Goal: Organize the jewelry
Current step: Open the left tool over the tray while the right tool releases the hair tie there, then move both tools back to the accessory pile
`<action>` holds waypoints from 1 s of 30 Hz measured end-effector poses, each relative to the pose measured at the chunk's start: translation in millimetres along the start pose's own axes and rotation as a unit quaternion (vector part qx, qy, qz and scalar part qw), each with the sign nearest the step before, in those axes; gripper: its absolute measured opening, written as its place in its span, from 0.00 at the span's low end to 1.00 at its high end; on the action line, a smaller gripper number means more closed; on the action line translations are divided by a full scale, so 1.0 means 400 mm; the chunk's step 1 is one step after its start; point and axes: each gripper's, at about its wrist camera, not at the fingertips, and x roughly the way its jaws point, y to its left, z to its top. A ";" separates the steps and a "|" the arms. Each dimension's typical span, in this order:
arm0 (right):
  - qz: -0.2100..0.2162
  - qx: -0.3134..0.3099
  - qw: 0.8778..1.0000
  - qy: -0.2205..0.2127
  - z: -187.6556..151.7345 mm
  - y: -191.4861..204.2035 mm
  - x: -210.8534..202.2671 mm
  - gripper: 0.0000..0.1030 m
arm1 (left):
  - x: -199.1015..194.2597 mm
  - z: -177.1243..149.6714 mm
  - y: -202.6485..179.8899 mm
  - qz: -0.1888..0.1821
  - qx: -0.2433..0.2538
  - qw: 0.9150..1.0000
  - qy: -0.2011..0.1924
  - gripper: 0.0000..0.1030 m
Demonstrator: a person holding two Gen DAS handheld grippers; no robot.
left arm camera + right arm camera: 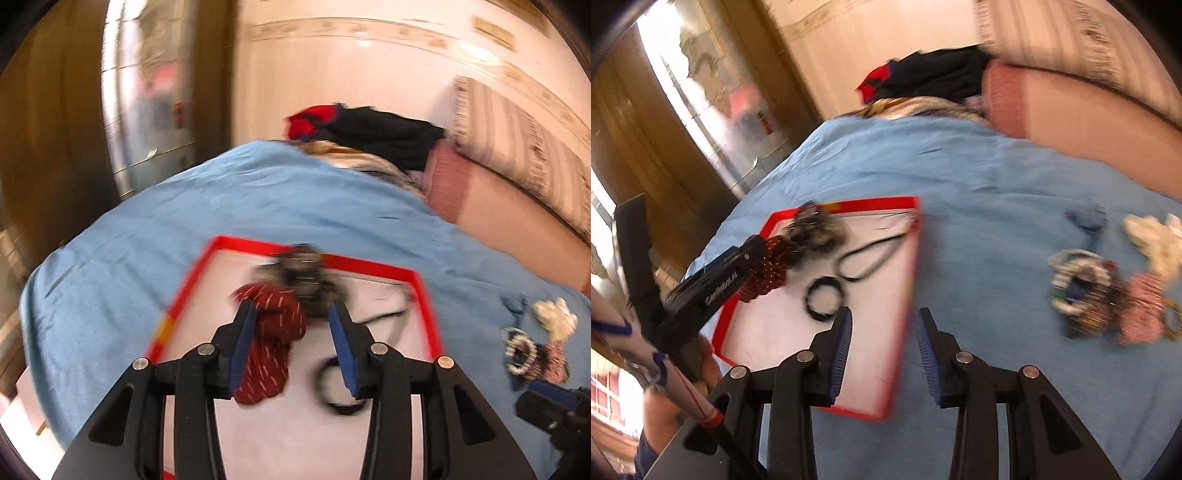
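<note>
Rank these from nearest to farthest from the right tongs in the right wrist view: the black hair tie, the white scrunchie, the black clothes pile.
1. Black hair tie, just left of the right tongs, on the red-rimmed tray.
2. White scrunchie, far right on the blue sheet.
3. Black clothes pile, at the far end of the bed.

A home bedroom. A bed spread with a light blue cotton sheet fills the middle, with a pink pillow and a beige striped cushion near its far end beside a heap of black and red clothes. A brown wooden wardrobe with a mirrored door stands alongside, against cream walls.
</note>
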 end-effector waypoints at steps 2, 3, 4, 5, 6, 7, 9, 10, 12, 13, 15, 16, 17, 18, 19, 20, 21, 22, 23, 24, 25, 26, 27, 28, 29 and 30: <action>-0.011 0.022 1.000 -0.012 -0.019 -0.079 -0.063 0.39 | -0.001 -0.009 -0.059 -0.034 0.007 0.999 0.007 0.41; -0.017 0.038 0.999 -0.021 -0.027 -0.125 -0.096 0.40 | 0.001 -0.017 -0.097 -0.060 0.009 0.998 0.016 0.42; -0.024 0.055 0.998 -0.031 -0.033 -0.171 -0.125 0.40 | 0.003 -0.026 -0.128 -0.075 0.014 0.997 0.022 0.42; -0.035 0.073 0.996 -0.044 -0.039 -0.225 -0.155 0.40 | 0.004 -0.040 -0.177 -0.091 0.029 0.995 0.025 0.42; -0.051 0.089 0.993 -0.058 -0.043 -0.276 -0.180 0.40 | 0.005 -0.050 -0.207 -0.098 0.041 0.994 0.025 0.43; -0.067 0.110 0.989 -0.073 -0.052 -0.337 -0.205 0.40 | 0.007 -0.061 -0.237 -0.107 0.054 0.992 0.027 0.43; -0.087 0.141 0.982 -0.094 -0.069 -0.430 -0.231 0.40 | 0.019 -0.088 -0.301 -0.135 0.077 0.987 0.046 0.45; -0.104 0.154 0.977 -0.102 -0.078 -0.475 -0.236 0.40 | 0.024 -0.098 -0.324 -0.146 0.084 0.984 0.055 0.45; -0.146 0.164 0.971 -0.092 -0.081 -0.559 -0.230 0.40 | 0.034 -0.126 -0.376 -0.171 0.112 0.975 0.082 0.46; -0.158 0.168 0.969 -0.086 -0.078 -0.597 -0.224 0.40 | 0.031 -0.138 -0.396 -0.175 0.123 0.973 0.088 0.46; -0.156 0.199 0.964 -0.083 -0.076 -0.677 -0.226 0.40 | 0.028 -0.158 -0.428 -0.187 0.146 0.966 0.098 0.48; -0.149 0.208 0.963 -0.080 -0.071 -0.703 -0.224 0.40 | 0.024 -0.162 -0.440 -0.193 0.152 0.964 0.100 0.50; -0.152 0.212 0.962 -0.078 -0.069 -0.722 -0.219 0.40 | 0.021 -0.169 -0.464 -0.197 0.164 0.961 0.103 0.53; -0.155 0.224 0.959 -0.081 -0.071 -0.744 -0.216 0.41 | 0.018 -0.174 -0.482 -0.201 0.172 0.958 0.106 0.55; -0.147 0.236 0.957 -0.079 -0.077 -0.757 -0.210 0.43 | 0.018 -0.176 -0.498 -0.207 0.176 0.956 0.111 0.57; -0.132 0.250 0.956 -0.072 -0.083 -0.774 -0.199 0.45 | 0.018 -0.181 -0.520 -0.218 0.179 0.952 0.121 0.62; -0.126 0.257 0.956 -0.063 -0.088 -0.786 -0.184 0.45 | 0.023 -0.180 -0.541 -0.229 0.176 0.949 0.130 0.65; -0.134 0.255 0.956 -0.058 -0.092 -0.797 -0.179 0.45 | 0.027 -0.178 -0.556 -0.236 0.171 0.947 0.135 0.66; -0.145 0.249 0.956 -0.054 -0.097 -0.799 -0.176 0.46 | 0.034 -0.174 -0.578 -0.246 0.168 0.944 0.143 0.66; -0.160 0.240 0.956 -0.046 -0.101 -0.801 -0.164 0.50 | 0.037 -0.173 -0.594 -0.249 0.170 0.942 0.145 0.67; -0.168 0.235 0.956 -0.043 -0.101 -0.801 -0.159 0.53 | 0.039 -0.171 -0.606 -0.248 0.174 0.942 0.145 0.67; -0.176 0.226 0.957 -0.041 -0.100 -0.798 -0.154 0.59 | 0.043 -0.170 -0.621 -0.245 0.180 0.942 0.143 0.68; -0.186 0.213 0.959 -0.033 -0.096 -0.793 -0.142 0.64 | 0.046 -0.170 -0.634 -0.246 0.188 0.940 0.143 0.69; -0.192 0.203 0.960 -0.025 -0.093 -0.791 -0.130 0.66 | 0.049 -0.170 -0.641 -0.247 0.195 0.938 0.145 0.70; -0.199 0.188 0.962 -0.015 -0.090 -0.783 -0.112 0.66 | 0.051 -0.171 -0.649 -0.248 0.200 0.936 0.146 0.70; -0.201 0.178 0.963 -0.008 -0.090 -0.778 -0.098 0.66 | 0.054 -0.172 -0.657 -0.253 0.205 0.934 0.144 0.73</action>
